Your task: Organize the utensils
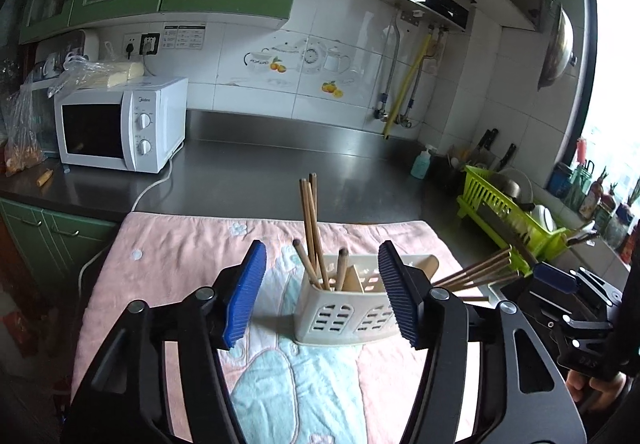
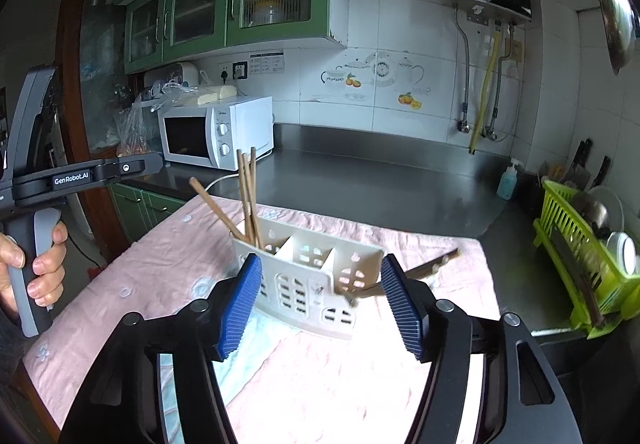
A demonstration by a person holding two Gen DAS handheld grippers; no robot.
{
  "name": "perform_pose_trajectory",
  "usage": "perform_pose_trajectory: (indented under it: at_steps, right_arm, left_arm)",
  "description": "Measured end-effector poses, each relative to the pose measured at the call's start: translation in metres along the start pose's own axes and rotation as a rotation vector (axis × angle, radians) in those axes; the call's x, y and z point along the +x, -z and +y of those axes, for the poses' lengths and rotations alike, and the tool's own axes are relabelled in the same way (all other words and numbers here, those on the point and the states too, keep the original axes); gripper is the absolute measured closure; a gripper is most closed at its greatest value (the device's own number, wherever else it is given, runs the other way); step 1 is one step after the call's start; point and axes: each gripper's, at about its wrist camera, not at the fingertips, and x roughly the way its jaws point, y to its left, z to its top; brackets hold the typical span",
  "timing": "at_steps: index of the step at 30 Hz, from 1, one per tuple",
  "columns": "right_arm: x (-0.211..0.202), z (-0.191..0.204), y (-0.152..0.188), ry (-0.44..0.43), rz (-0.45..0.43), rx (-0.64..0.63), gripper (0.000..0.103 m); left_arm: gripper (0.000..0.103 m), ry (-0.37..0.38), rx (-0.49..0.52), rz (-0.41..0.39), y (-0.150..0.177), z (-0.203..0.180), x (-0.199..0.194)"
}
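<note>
A white slotted utensil caddy [image 1: 344, 312] stands on a pink towel [image 1: 176, 264]. Several brown chopsticks [image 1: 311, 220] stand upright in its left compartment. My left gripper [image 1: 320, 296] hovers just before the caddy, open, with nothing pressed between its blue pads. In the right wrist view the caddy [image 2: 308, 284] sits beyond my right gripper [image 2: 320, 304], which is open too. A blurred bundle of chopsticks [image 2: 432, 268] slants low at the caddy's right end, beside the right pad; whether it rests inside the compartment I cannot tell. The same bundle [image 1: 476, 272] pokes out rightward in the left wrist view.
A white microwave [image 1: 120, 124] stands at the back left of the steel counter [image 1: 280, 164]. A green dish rack [image 1: 508, 216] with knives and dishes is at the right, with a soap bottle [image 1: 422, 164] behind it. A person's hand [image 2: 44, 264] grips the left gripper's handle.
</note>
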Motion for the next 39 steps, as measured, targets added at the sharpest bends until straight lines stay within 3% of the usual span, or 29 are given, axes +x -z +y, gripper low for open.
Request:
perform_pose_trajectory:
  at_steps: [9,12,19,27,35,39]
  right_arm:
    - [-0.007,0.026,0.046,0.018,0.024,0.006,0.02]
    - [-0.01,0.03,0.061,0.023,0.032,0.02,0.017]
    - [-0.014,0.036,0.092,0.019,0.061,0.063,0.014]
    - [-0.021,0.04,0.113,0.021,0.076,0.115,0.012]
    - [-0.028,0.039,0.126,0.032,0.086,0.153,0.011]
    - [-0.031,0.038,0.129,0.049,0.084,0.155,0.01]
  left_arm:
    - [0.006,-0.058,0.054,-0.003,0.05,-0.001,-0.028]
    - [0.005,-0.052,0.062,0.006,0.066,0.0,-0.034]
    - [0.005,-0.12,0.093,0.036,0.104,-0.001,-0.047]
    - [0.005,-0.15,0.097,0.015,0.137,-0.003,-0.069]
    - [0.005,-0.131,0.053,0.017,0.157,0.004,-0.085]
    - [0.005,-0.183,0.075,0.016,0.164,0.004,-0.09]
